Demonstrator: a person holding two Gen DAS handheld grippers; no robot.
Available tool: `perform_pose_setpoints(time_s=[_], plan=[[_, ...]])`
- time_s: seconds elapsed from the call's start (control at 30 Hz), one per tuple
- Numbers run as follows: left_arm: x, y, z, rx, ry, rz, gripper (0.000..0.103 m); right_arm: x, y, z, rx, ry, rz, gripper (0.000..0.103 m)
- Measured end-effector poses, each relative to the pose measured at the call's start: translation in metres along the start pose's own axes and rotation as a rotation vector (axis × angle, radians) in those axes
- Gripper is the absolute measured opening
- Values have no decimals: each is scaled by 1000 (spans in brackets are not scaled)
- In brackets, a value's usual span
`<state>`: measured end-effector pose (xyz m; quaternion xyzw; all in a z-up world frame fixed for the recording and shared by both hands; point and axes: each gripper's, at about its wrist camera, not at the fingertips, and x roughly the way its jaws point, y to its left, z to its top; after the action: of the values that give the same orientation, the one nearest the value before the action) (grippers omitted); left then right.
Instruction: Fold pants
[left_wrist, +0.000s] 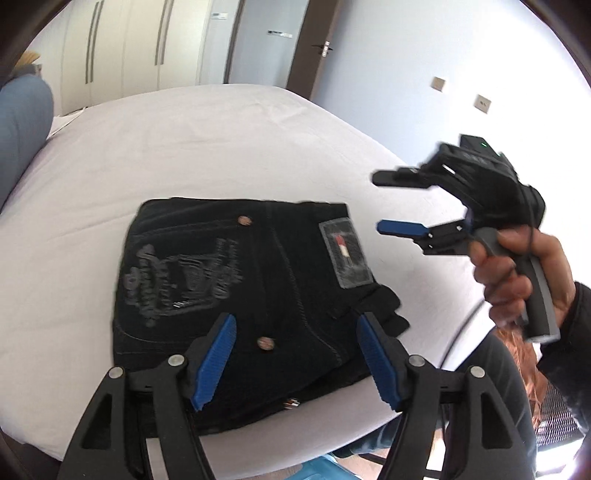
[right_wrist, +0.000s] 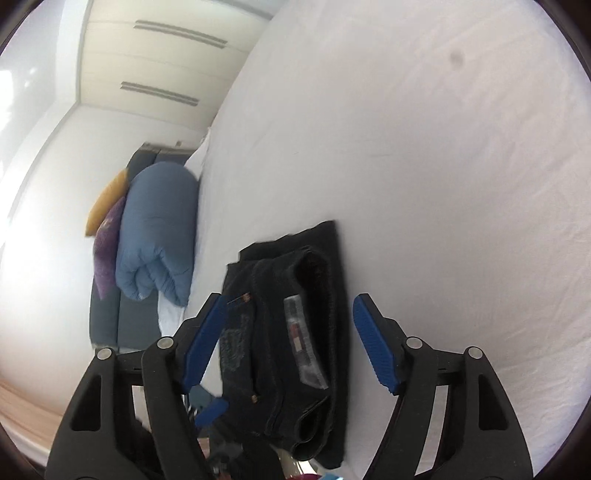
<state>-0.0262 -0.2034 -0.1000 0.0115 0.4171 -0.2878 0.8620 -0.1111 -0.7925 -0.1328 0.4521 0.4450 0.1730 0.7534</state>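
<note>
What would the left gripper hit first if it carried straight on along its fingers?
Most likely the folded black pants on the white bed: they fill the gap ahead of the open left gripper. Nothing lies between; exact depth is unclear.

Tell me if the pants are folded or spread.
Folded: the black pants lie as a compact stacked rectangle on the white bed.

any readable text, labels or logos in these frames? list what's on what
No text reads clearly.
Grey waistband patch on the folded black denim pants: red-and-white flag mark, lettering blurred.
Embossed design on the back pocket: lettering illegible.
Copper rivets: too small to read.
Small signs on the white wardrobe door: too small.
</note>
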Motion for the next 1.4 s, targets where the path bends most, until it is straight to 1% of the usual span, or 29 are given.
perform_pose_setpoints(time_s=[0.07, 0.1, 0.17, 0.2, 0.27, 0.3, 0.33, 0.37, 0.4, 0.47, 0.53, 0.6, 0.67, 0.7, 0.73, 0.77, 0.8, 0.83, 0.9, 0.93, 0.97, 1.07, 1.2, 1.33, 1.4], plan=[[0, 26, 14, -34, 1, 29, 70, 11, 25, -9, -75, 64, 48, 53], [4, 37, 20, -38, 17, 42, 70, 21, 37, -15, -100, 98, 71, 51], [15, 55, 29, -46, 51, 53, 69, 44, 56, -28, -139, 159, 83, 44], [22, 57, 29, -52, 73, 40, 68, 53, 58, -35, -149, 187, 68, 43], [37, 67, 25, -65, 134, 33, 63, 71, 47, -51, -132, 242, 29, 43], [44, 71, 20, -71, 161, 34, 62, 78, 37, -58, -126, 266, -9, 38], [48, 74, 13, -78, 169, 34, 62, 84, 25, -68, -138, 278, -73, 28], [52, 74, 7, -74, 171, 41, 62, 83, 15, -76, -152, 266, -86, 23], [53, 73, 3, -61, 164, 52, 62, 78, 9, -81, -149, 238, -43, 21], [51, 71, -1, -59, 154, 59, 62, 68, 4, -87, -143, 208, -20, 21], [45, 72, 4, -73, 157, 45, 60, 63, 5, -94, -177, 193, -26, 21], [36, 77, 20, -78, 140, 21, 52, 63, 10, -96, -209, 187, -48, 21], [34, 86, 45, -63, 105, 44, 52, 66, 11, -95, -207, 186, -62, 20], [37, 93, 59, -67, 94, 52, 51, 68, 10, -94, -203, 182, -65, 19], [43, 100, 71, -75, 100, 50, 47, 69, 9, -94, -198, 178, -69, 17], [53, 107, 82, -83, 112, 53, 42, 72, 10, -95, -192, 174, -80, 11], [65, 111, 89, -76, 132, 65, 28, 71, 6, -95, -185, 171, -91, 7], [80, 113, 91, -58, 166, 80, 17, 72, 5, -94, -177, 169, -98, 5], [106, 113, 81, -21, 224, 108, 15, 72, 0, -94, -158, 169, -95, 2], [113, 111, 75, -11, 228, 115, 14, 73, -2, -93, -153, 169, -96, 0], [114, 113, 71, -18, 213, 113, 14, 74, -3, -93, -153, 169, -105, 0], [100, 120, 66, -81, 186, 91, 13, 77, -4, -90, -155, 173, -119, 0], [73, 104, 46, -19, 146, 139, 13, 81, -4, -84, -145, 172, -121, 0], [58, 82, 12, 25, 132, 145, 11, 84, -4, -84, -141, 159, -121, 0], [47, 74, -7, 29, 120, 150, 11, 82, -7, -84, -143, 158, -122, 0]])
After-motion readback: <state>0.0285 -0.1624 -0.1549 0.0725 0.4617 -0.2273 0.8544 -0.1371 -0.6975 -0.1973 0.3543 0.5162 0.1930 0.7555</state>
